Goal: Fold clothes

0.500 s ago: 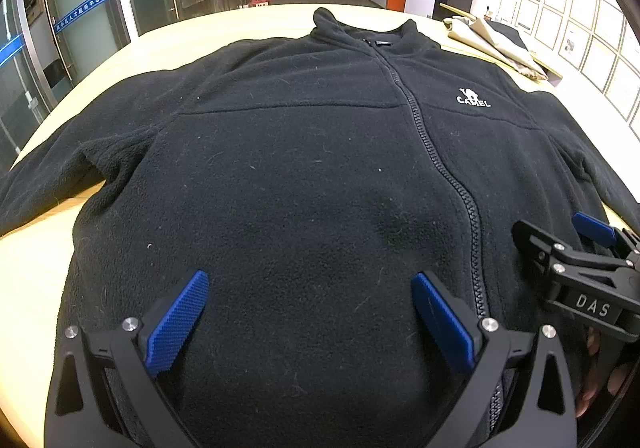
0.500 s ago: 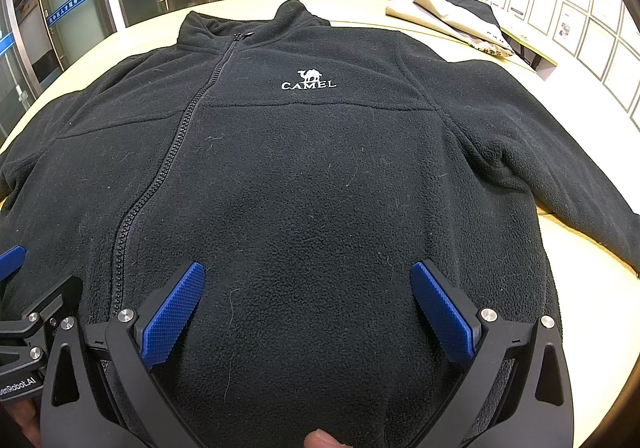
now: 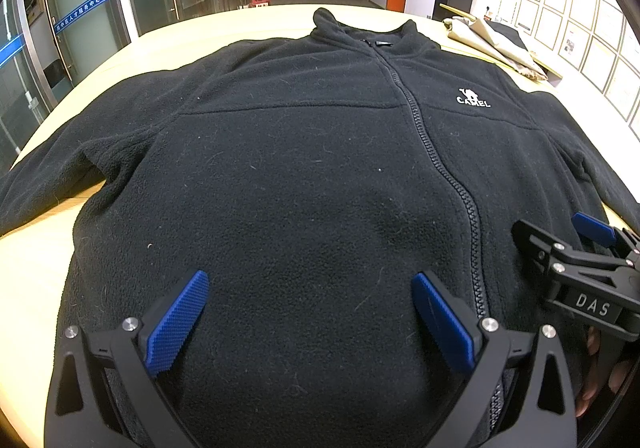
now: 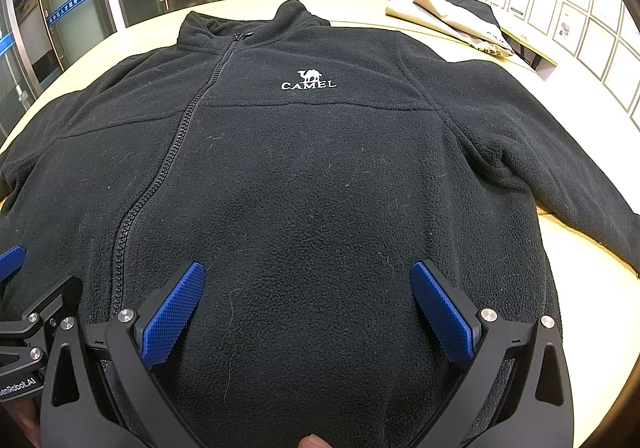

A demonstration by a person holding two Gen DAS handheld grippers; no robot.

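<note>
**Insp. A:** Garment posn?

**Insp. B:** Black fleece zip-up jacket [image 4: 320, 175] w/ white camel logo lies flat, front up, on the pale yellow tabletop [image 3: 36, 272]. Zip done up to collar, sleeves spread out to either side, collar at the far end.

**Insp. A:** Left tool?

**Insp. B:** Left gripper [image 3: 310, 318], black frame w/ blue ribbed pads, jaws wide apart, angled down over the hem area left of the zip. Nothing clamped; fabric contact can't tell.

**Insp. A:** Right?

**Insp. B:** Right gripper [image 4: 308, 312], same build, jaws wide apart over the hem on the logo side. Nothing pinched. Grippers sit side by side, near each other.

**Insp. A:** Other items?

**Insp. B:** Beige folded cloth [image 4: 436, 17] at far right of table, well apart from jacket. A fingertip [image 4: 314, 440] shows at lower edge of right view.
</note>
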